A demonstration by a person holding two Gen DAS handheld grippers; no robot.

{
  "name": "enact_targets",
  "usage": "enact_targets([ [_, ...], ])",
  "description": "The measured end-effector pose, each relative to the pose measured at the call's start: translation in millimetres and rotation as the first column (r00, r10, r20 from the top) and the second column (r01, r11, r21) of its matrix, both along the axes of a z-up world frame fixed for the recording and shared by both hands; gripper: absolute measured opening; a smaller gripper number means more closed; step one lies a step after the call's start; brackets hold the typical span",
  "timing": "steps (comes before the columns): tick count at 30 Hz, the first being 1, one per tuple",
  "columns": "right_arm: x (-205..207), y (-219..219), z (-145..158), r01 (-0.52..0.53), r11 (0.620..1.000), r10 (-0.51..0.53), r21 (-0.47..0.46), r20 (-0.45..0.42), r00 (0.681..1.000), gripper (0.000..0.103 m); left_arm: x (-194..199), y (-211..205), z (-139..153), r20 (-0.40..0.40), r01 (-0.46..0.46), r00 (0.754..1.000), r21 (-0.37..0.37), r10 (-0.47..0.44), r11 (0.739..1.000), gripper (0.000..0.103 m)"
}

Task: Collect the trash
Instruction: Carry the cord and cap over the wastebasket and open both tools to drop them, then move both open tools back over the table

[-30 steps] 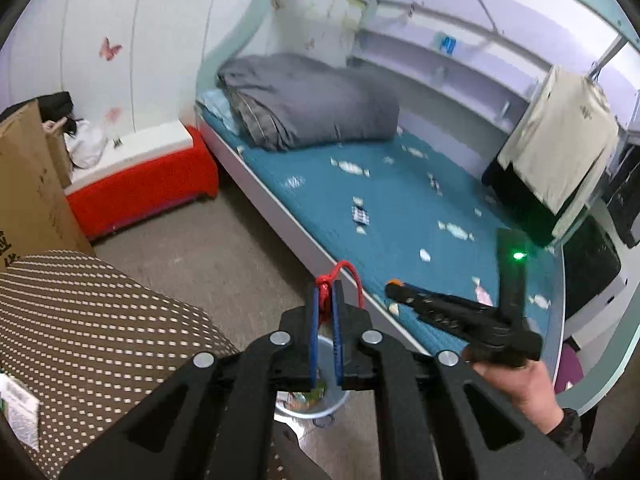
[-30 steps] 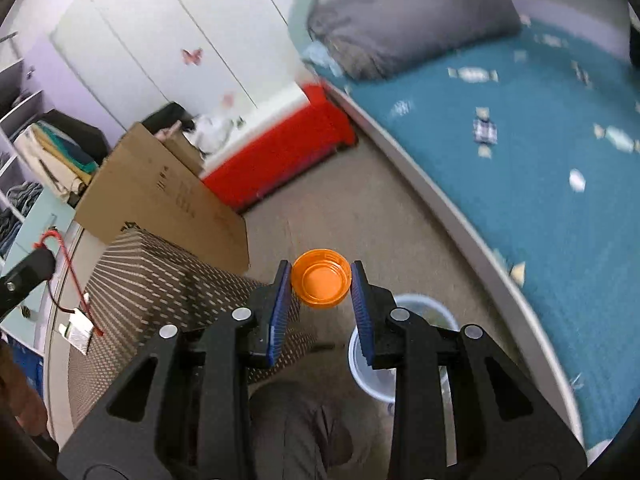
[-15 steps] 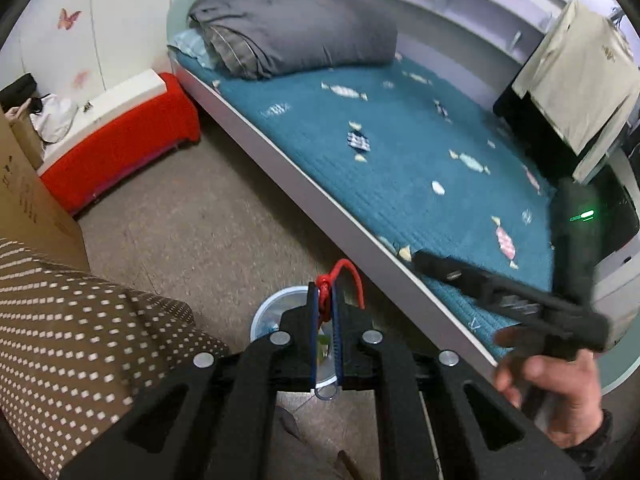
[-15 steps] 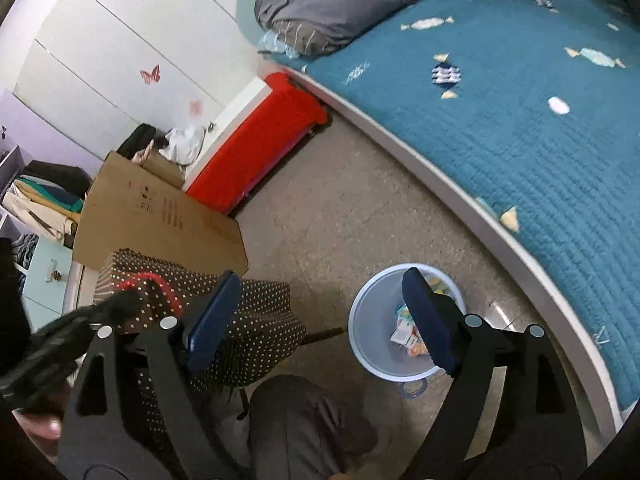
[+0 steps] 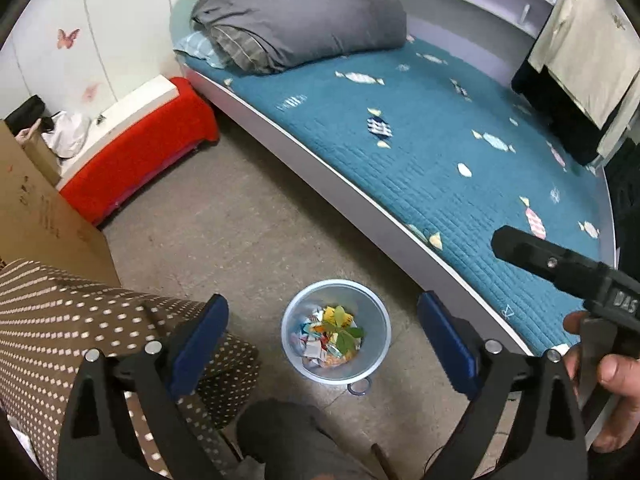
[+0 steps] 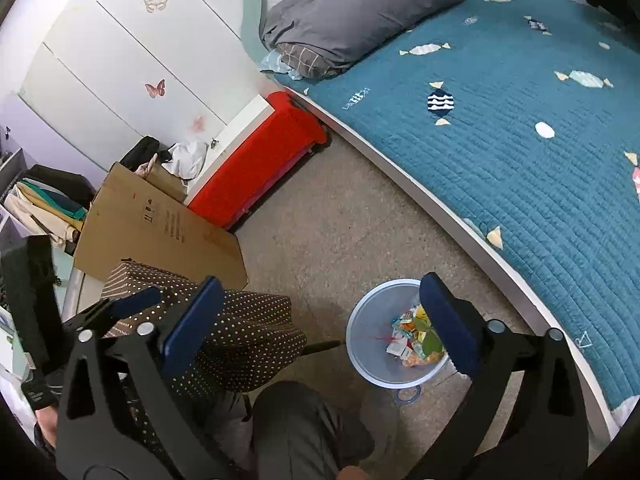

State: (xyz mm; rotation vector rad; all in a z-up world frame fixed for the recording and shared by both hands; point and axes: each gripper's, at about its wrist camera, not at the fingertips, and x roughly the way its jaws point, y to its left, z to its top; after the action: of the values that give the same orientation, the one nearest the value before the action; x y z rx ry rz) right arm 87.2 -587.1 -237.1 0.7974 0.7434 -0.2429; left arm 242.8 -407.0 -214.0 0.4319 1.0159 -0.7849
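Note:
A pale blue waste bin [image 5: 372, 312] stands on the floor beside the bed, holding paper scraps, wrappers and a green leaf [image 5: 344, 330]. It also shows in the right wrist view [image 6: 368, 344], where a thin red string [image 6: 376, 337] lies inside it. My left gripper [image 5: 322, 336] is open and empty, high above the bin. My right gripper [image 6: 318, 320] is open and empty, above the bin's left side. The right gripper's body shows at the right of the left wrist view [image 5: 560, 266].
A bed with a teal quilt [image 5: 440, 152] and grey duvet [image 5: 296, 24] runs along the right. A red bench [image 5: 136, 156], a cardboard sheet [image 6: 156, 232] and a brown dotted cloth [image 5: 60, 320] stand left. My knee [image 5: 288, 440] is below.
My left gripper has opened and let go of the red string, which now lies in the bin. My right gripper opened earlier and its orange cap is gone from view.

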Motion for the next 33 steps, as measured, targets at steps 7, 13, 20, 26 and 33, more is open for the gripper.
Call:
enact_targets([
  [7,8,20,19,-0.004,0.998,0.005,-0.056,0.01,1.0,0.097,0,37,33,0.034,-0.051,0.998,-0.077,0.054,0.996,0.094],
  [13,20,46,39,-0.051,0.994,0.054,-0.101,0.021,0.998,0.097,-6,71,60,0.067,-0.09,0.993,-0.146,0.1,0.985,0.094],
  [20,40,82,59,-0.126,0.981,0.132,-0.145,0.033,0.991,0.097,-8,109,83,0.145,-0.145,0.974,-0.186,0.174,0.972,0.095],
  [26,55,116,79,-0.187,0.964,0.199,-0.19,0.048,0.979,0.097,-10,150,105,0.162,-0.204,0.956,-0.233,0.245,0.951,0.095],
  [33,75,164,89,-0.288,0.93,0.303,-0.23,0.032,0.953,0.097,-14,209,126,0.191,-0.29,0.916,-0.289,0.351,0.913,0.096],
])
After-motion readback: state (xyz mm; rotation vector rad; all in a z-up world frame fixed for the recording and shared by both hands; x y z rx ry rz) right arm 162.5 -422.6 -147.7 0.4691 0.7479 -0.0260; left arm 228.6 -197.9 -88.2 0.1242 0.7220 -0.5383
